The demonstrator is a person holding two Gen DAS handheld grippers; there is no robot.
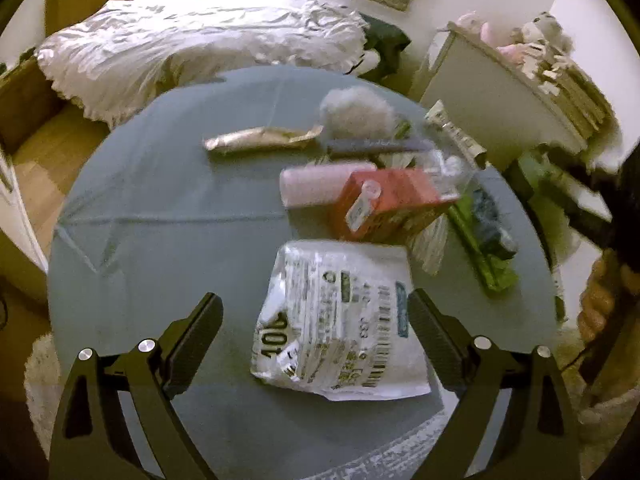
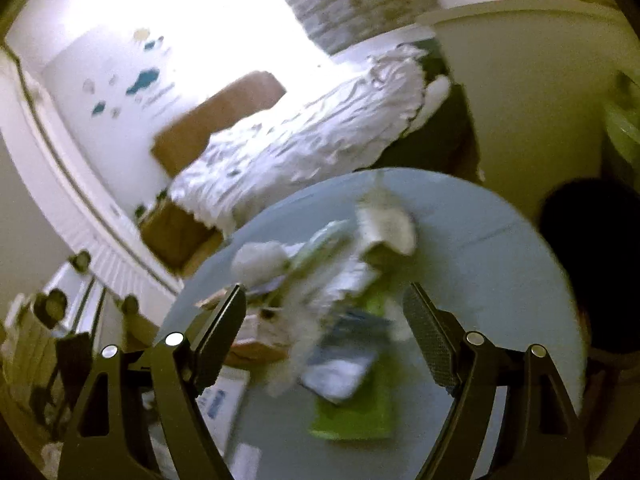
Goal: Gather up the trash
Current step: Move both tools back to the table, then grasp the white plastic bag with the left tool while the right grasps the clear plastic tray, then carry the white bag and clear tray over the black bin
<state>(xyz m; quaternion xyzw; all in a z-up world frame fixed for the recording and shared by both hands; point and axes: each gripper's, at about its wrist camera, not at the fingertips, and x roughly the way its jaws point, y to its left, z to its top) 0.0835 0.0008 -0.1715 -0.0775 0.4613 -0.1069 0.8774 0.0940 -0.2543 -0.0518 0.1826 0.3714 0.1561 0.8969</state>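
**A:** ok which one gets picked up first? Round table with the grey-blue cloth (image 1: pixel 160 208) has trash piled toward the right of the left wrist frame.

**B:** I'd guess the crumpled white plastic bag with black print (image 1: pixel 340 328). It sits lower centre in that frame, right between the left gripper (image 1: pixel 316 320)'s two black fingers, a bit closer to the right-hand one. Jaws spread wide, nothing gripped, can't tell if a pad touches it.

**A:** Long axis?

**B:** Runs roughly up-down in the frame, so along the fingers, and they'd close across its narrow side.

**A:** And the right gripper (image 2: pixel 324 320)?

**B:** Also gaping and empty. Its view is blurry: a flat lime-green packet (image 2: pixel 356 416) at lower centre, pale wrappers above it. The red-orange carton with a white cap (image 1: pixel 392 204) lies above the bag. Left looks nearer.
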